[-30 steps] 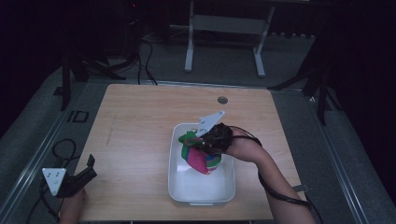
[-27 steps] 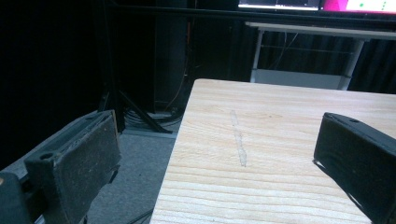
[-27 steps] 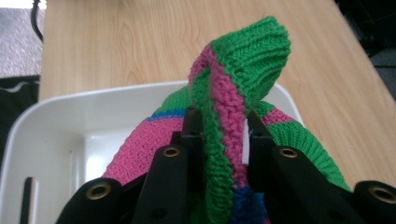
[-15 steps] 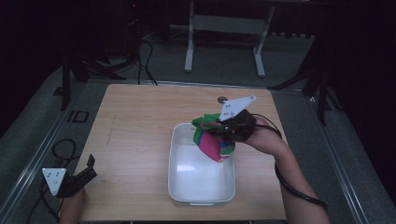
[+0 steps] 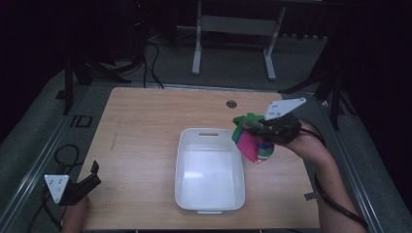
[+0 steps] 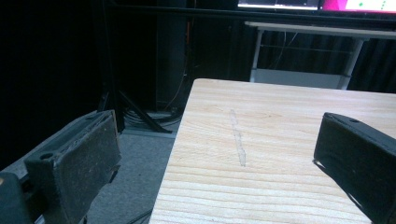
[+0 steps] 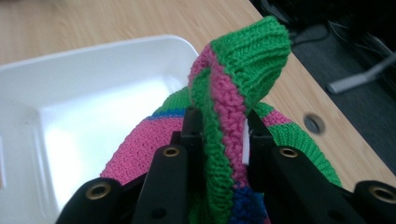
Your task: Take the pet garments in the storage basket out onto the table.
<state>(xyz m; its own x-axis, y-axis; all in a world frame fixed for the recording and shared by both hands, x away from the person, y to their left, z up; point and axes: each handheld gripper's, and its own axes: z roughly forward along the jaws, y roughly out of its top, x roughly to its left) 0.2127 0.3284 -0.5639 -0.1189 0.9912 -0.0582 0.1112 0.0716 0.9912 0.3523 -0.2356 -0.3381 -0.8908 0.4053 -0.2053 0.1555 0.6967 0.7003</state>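
A knitted pink, green and blue sock (image 5: 251,141) hangs in the air over the table's right side, just right of the white tub (image 5: 210,170). My right gripper (image 5: 262,130) is shut on it. In the right gripper view the two black jaws pinch the sock's (image 7: 229,107) pink and green fold, and its green cuff stands up above them. The white tub (image 7: 60,112) lies behind and to the left there, with nothing in it. My left gripper (image 5: 92,172) rests at the table's front left corner, open, with bare wood (image 6: 243,154) between its jaws.
The wooden table (image 5: 145,126) has a round cable hole (image 5: 231,104) near its far edge. Dark floor, cables and a metal stand (image 5: 233,29) lie beyond the table. A cable trails from my right hand off the table's right front.
My right gripper has lifted the sock out of the tub and carried it to the right, past the tub's right rim. The left gripper has stayed where it was.
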